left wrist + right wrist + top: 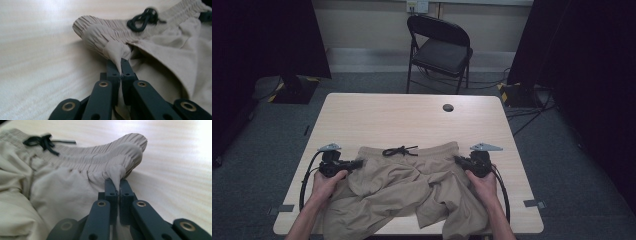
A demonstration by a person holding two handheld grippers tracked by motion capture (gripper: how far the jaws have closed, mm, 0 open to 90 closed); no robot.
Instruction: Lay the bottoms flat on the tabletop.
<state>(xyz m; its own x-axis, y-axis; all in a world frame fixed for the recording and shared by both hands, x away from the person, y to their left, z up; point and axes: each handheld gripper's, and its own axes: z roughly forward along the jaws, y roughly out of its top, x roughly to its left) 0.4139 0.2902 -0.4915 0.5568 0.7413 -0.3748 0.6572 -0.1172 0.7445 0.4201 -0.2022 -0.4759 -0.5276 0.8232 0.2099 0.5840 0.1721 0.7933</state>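
We had the tan shorts (412, 187) lying crumpled on the near half of the bench (377, 112), waistband toward twelve o'clock and the legs trailing to six o'clock, over the near edge. The relation that mattered was the waistband's long axis: it ran from nine o'clock to three o'clock, straight between our two hands, with the black drawstring (399, 150) knotted just left of its middle. Our left gripper (358, 163) sat at the nine o'clock end of that line, its jaws pressed together on a fold of fabric just below the gathered waistband corner (100, 30); in the left gripper view the cloth rose in a small peak out of the closed tips. Our right gripper (458, 160) mirrored it at the three o'clock end, likewise pinching a tuft under the elastic corner (130, 147). Each gripper pointed inward along the band, so the garment lay between them and neither hand was the nearer one. We judged that the next move would turn on drawing both ends apart along that same axis, evenly, since the cloth between them was bunched and slack
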